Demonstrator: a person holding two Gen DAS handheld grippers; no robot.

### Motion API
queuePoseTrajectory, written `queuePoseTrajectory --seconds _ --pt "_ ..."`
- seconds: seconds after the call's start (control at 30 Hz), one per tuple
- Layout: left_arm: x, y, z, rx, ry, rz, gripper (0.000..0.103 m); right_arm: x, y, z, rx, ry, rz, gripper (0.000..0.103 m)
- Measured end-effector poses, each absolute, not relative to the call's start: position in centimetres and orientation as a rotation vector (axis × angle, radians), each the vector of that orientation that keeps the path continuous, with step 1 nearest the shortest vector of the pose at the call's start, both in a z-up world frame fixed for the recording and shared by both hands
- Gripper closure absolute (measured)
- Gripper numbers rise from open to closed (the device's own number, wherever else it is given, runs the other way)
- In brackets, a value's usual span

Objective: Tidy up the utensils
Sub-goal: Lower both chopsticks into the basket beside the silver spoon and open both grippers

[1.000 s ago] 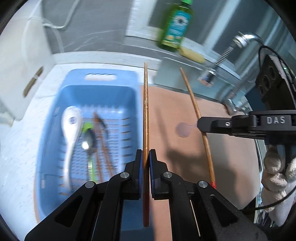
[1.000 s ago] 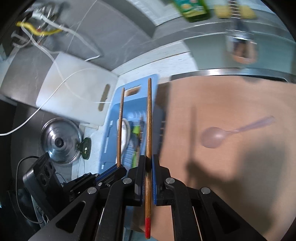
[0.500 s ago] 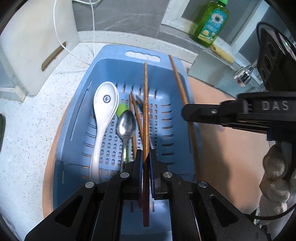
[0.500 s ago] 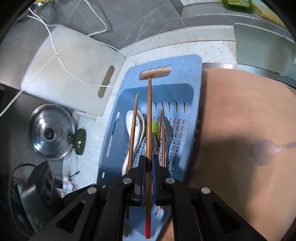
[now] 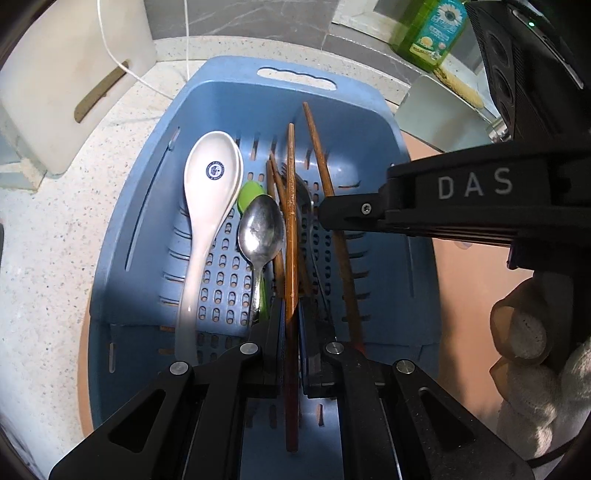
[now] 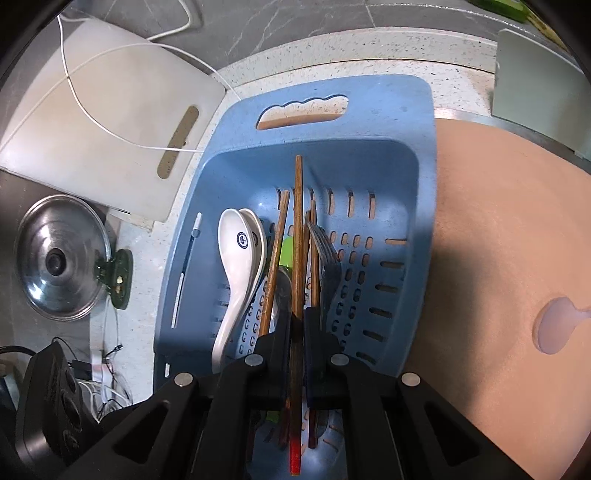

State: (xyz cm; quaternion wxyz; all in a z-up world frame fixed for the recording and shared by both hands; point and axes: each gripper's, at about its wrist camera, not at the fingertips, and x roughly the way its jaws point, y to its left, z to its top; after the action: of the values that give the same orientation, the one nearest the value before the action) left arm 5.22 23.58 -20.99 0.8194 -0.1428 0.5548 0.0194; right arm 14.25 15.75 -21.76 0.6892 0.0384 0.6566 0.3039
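Chopsticks fill both grips: the left hand-held gripper [image 5: 291,328] pinches one brown chopstick [image 5: 291,221] between its pressed-in fingers, the stick running toward 12 o'clock over the floor of the blue basket [image 5: 147,206]. In the right wrist view, the right hand-held gripper [image 6: 297,325] clamps a second chopstick [image 6: 297,236] with a red end at 6 o'clock, also pointing to 12 o'clock inside the blue basket [image 6: 391,122]. In the left view the right hand-held gripper [image 5: 325,216] reaches in from 3 o'clock, and its chopstick [image 5: 317,147] slants just beside the left one.

Lying in the basket are a white ceramic spoon [image 5: 210,192] at 9 o'clock of the held stick, a metal spoon [image 5: 261,230] touching a green utensil [image 5: 250,192] partly hidden under it, more loose chopsticks [image 5: 275,184], and a dark fork [image 6: 327,254] at the right of the pile. The basket sits partly on a speckled table [image 5: 44,236] and partly on a tan mat [image 6: 498,229]. A translucent plastic spoon [image 6: 554,328] lies on the mat at 3 o'clock, well apart from the basket. At 10 o'clock a white cutting board [image 6: 110,140] leans with a white cable [image 6: 110,129] across it. A pot lid [image 6: 61,262] rests at 9 o'clock, and a green soap bottle [image 5: 432,33] stands at 1 o'clock.
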Motion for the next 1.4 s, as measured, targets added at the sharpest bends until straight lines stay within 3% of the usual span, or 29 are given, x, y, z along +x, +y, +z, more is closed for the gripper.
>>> queuePoseTrajectory --seconds 1.07,1.13,1.23,1.4 --pt "6.0 24.4 -22.4 -0.347 1.217 0.069 0.097 14.5 17.2 -21.6 -0.036 1.477 0.64 0.097" --pt "6.0 24.5 -22.3 -0.351 1.214 0.076 0.091 14.5 17.0 -21.3 -0.027 1.471 0.648 0.096" --pt "5.8 24.6 -22.0 -0.352 1.205 0.084 0.091 14.6 16.5 -20.7 -0.015 1.461 0.664 0.096" --pt "5.2 24.6 -21.0 -0.336 1.183 0.098 0.091 14.7 15.0 -19.6 0.031 1.45 0.689 0.088"
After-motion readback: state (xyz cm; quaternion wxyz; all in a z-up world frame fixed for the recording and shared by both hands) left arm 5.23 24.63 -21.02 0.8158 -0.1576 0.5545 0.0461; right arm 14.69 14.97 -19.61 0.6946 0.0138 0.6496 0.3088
